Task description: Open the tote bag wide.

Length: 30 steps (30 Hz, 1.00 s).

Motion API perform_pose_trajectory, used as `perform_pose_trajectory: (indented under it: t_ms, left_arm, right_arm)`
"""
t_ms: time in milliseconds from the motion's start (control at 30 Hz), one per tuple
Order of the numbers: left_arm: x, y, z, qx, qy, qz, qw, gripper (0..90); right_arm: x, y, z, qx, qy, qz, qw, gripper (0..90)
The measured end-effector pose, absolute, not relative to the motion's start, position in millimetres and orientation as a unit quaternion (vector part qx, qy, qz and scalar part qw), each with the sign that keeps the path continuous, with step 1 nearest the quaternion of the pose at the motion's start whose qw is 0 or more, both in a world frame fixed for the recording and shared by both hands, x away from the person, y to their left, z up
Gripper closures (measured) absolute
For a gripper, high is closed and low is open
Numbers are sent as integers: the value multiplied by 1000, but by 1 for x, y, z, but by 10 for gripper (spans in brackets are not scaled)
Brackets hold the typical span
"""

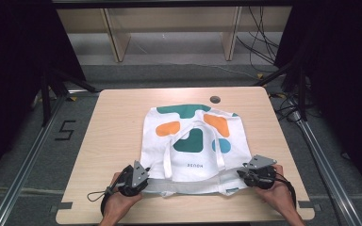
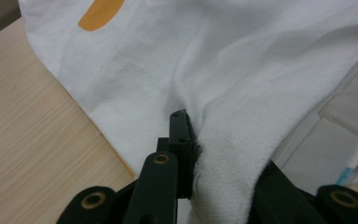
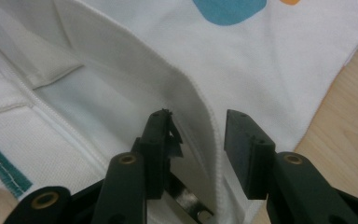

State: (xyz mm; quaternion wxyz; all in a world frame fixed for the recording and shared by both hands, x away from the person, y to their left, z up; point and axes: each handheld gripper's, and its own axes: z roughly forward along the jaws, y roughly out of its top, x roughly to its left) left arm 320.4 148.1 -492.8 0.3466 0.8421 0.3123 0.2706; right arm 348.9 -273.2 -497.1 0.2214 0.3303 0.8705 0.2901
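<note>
1. Left gripper [image 2: 186,154]: one black finger [image 2: 179,140] pressed against a bunched fold of the white tote bag [image 2: 223,84], cloth rising between it and the other finger, which lies hidden under the fabric; apparently clamped on the bag's open edge.
2. Right gripper [image 3: 198,149]: fingers [image 3: 244,149] apart, with the hemmed rim of the bag running up through the gap between them; one finger inside the bag's mouth, the other outside on the printed face; not closed on the cloth.
3. Just beyond the left fingers: plain white cloth, then an orange patch [image 2: 100,11] farther off; bare wooden table [image 2: 23,140] on one side of the fingers, a white strap and seam on the other.
4. Just beyond the right fingers: a blue patch [image 3: 228,8] ahead on the outer face; a teal stitched edge [image 3: 2,170] well off to the side, inside the mouth.
5. Seen from above: left gripper [image 1: 134,181] at the near left corner of the bag [image 1: 195,146], right gripper [image 1: 259,175] at the near right corner, each held in a hand [image 1: 120,205], the open mouth stretched between them along the near table edge.
6. Farther out: bag lying flat in the middle of the table [image 1: 113,122], teal, orange and blue patches facing up, handles [image 1: 188,129] folded back over the print; a round grey hole [image 1: 215,99] in the tabletop past the bag's far edge.
</note>
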Motion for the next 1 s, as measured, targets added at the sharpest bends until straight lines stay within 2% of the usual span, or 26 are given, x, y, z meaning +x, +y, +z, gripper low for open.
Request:
perform_pose_trajectory:
  t_ms: [333, 400, 500, 633, 767, 833, 1000]
  left_arm:
    - [321, 149, -487, 830, 322, 269, 369, 817]
    - [321, 149, -486, 828, 320, 274, 371, 818]
    - [319, 148, -485, 822, 319, 282, 378, 822]
    - [319, 152, -475, 816, 319, 287, 387, 827]
    - [319, 155, -459, 795, 316, 311, 414, 832]
    - [318, 156, -449, 788, 312, 324, 420, 835]
    - [316, 155, -431, 781, 300, 339, 430, 844]
  right_arm:
    - [346, -273, -499, 340, 868, 291, 216, 629]
    - [347, -273, -498, 329, 872, 294, 213, 698]
    - [345, -272, -493, 307, 871, 303, 234, 802]
    - [341, -273, -483, 299, 856, 331, 259, 870]
    - [334, -271, -463, 300, 830, 373, 286, 879]
    - [334, -271, -450, 288, 813, 393, 319, 880]
    - [333, -272, -433, 285, 799, 411, 334, 881]
